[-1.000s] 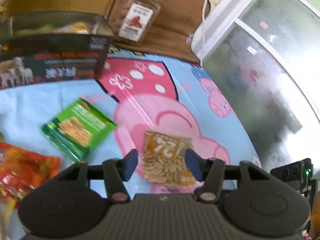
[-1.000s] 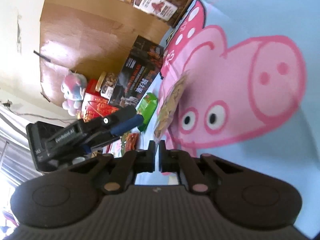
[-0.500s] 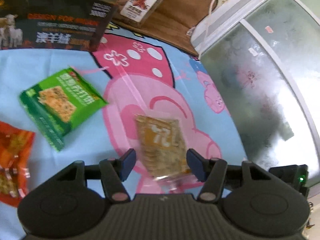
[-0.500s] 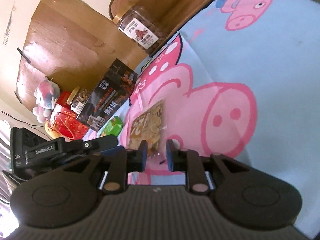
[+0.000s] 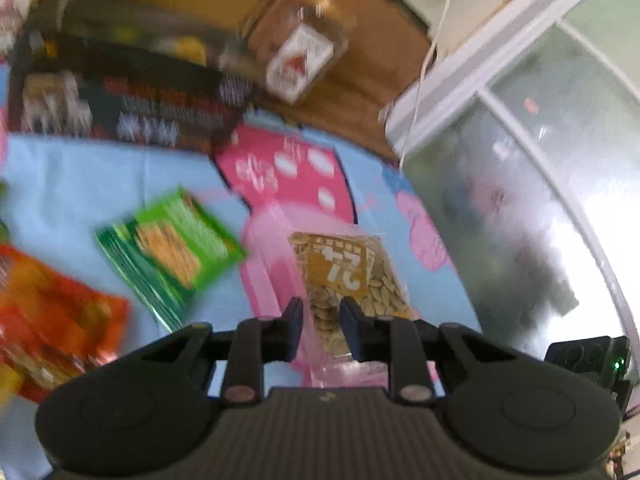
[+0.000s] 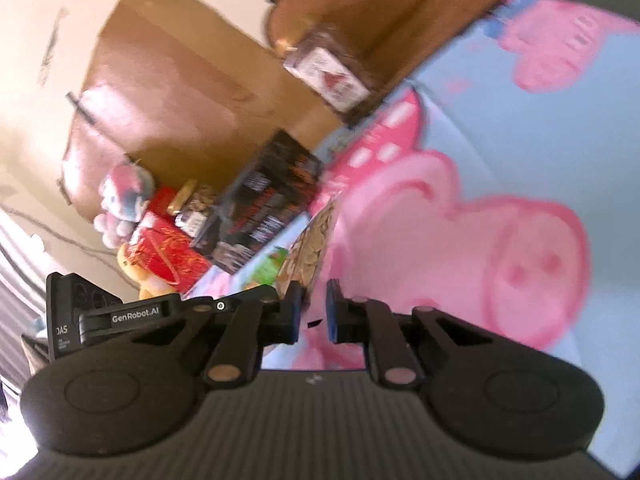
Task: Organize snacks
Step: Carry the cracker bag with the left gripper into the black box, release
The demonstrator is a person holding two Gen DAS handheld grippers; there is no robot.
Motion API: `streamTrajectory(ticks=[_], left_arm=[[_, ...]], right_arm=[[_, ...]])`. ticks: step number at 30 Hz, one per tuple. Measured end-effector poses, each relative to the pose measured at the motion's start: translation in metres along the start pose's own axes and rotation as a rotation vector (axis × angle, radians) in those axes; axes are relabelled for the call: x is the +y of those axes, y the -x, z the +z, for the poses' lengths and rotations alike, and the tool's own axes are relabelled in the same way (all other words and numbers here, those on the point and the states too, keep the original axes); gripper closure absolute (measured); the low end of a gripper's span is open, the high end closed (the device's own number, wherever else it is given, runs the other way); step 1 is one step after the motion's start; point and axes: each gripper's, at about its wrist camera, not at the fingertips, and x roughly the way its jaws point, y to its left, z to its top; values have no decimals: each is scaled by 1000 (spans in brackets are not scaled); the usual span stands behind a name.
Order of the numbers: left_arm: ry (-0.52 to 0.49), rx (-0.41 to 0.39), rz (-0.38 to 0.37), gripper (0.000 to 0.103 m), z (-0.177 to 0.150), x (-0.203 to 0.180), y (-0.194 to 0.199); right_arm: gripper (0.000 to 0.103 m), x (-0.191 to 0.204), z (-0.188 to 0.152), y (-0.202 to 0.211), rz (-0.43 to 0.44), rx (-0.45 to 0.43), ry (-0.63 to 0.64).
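On the cartoon-pig cloth (image 5: 80,184), the seed packet (image 5: 352,276) at the view's 6 o'clock is now clamped by the just-closed left gripper (image 5: 320,316), while the right gripper (image 6: 314,312) is seen narrowly parted around nothing, so lifting toward storage is judged next.

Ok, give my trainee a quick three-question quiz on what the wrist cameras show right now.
1. What is the left gripper shut on? A) a banana B) the seed packet C) a cup
2. True or false: in the left wrist view, the green packet lies left of the seed packet, on the blue cloth.
3. What stands on the brown surface beyond the cloth, to the right of the dark box?

Key: 1 B. 2 True. 3 The clear jar with a white label.
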Motion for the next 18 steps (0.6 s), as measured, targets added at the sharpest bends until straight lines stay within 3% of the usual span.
streamTrajectory(ticks=[9,14,18], left_arm=[[4,-188,76,81,77,26,53],[31,-239,156,81,119,56,60],[54,-249,229,81,146,79,54]], right_arm=[[88,72,47,-70,87,-5,154],[88,91,67,-130,113,28,144],[86,101,72,-178,86,59,183]])
